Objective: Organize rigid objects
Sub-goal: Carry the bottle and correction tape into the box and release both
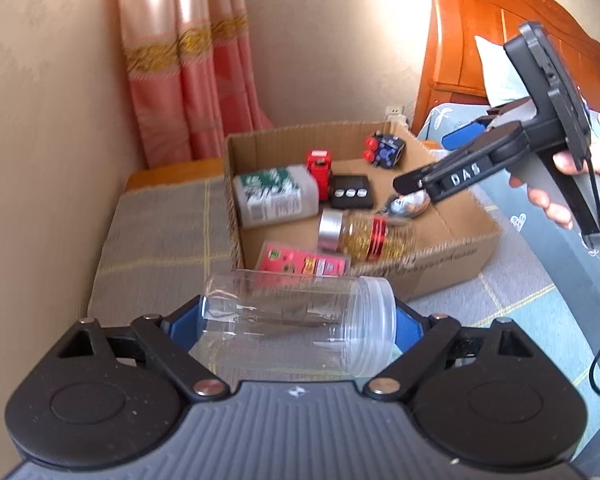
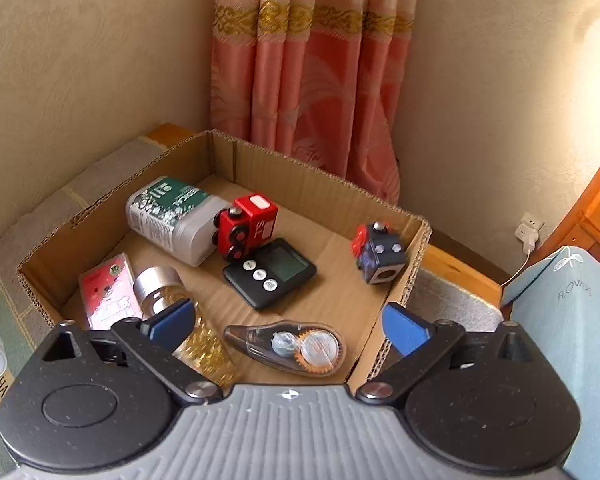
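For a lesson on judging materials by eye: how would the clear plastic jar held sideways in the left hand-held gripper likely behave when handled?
The clear plastic jar looks empty and thin-walled, so it is probably light and may flex under a hard squeeze. Its smooth surface could slip between the pads. Being round and lying sideways, it would likely roll if set down in the cardboard box that way.

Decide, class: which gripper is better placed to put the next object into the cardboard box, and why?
Left. The left gripper already holds the clear plastic jar crosswise between its pads, just short of the cardboard box. The right gripper hangs over the box with jaws wide and nothing between them.
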`<state>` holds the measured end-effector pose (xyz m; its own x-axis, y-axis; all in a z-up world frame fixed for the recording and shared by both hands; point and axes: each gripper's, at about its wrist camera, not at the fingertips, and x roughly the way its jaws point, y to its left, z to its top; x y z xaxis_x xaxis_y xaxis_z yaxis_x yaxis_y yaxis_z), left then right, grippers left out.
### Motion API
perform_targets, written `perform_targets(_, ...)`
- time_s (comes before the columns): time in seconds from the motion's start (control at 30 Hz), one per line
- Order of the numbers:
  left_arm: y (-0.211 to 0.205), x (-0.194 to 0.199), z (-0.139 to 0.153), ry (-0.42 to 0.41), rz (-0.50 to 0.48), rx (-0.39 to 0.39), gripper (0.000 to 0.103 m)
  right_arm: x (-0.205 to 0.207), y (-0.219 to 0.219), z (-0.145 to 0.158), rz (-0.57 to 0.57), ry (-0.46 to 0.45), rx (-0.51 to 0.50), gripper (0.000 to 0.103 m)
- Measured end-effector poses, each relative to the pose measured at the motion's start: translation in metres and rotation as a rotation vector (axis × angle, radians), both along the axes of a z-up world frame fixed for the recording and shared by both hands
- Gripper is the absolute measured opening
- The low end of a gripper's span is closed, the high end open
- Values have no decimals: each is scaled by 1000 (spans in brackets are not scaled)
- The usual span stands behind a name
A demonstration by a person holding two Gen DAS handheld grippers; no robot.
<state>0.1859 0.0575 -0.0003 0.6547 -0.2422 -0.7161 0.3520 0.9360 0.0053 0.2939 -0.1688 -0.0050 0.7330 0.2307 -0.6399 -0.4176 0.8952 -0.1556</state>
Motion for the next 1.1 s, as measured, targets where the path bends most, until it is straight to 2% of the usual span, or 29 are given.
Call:
perform_targets(0.37,-46,47,22,-61,-84,19,91,-37,-36,7,-35,-10,21,103)
perform_targets(0.63,-105,85,12,-35,-190,39,91,-75,-64,-4,-91,-10,37,103)
perform_targets(0.77,-134,91,7,-19,-242,26,91,-87,-76,-8,-128,-8,52,103)
perform_targets(0.87,-148,90,6,-57,-244,29,97,-94,-83,-10,-146,-1,81,103)
perform_targets(1.1,-141,73,12,-57,-210,40,97,-111,-81,-16,-155,9,89,103)
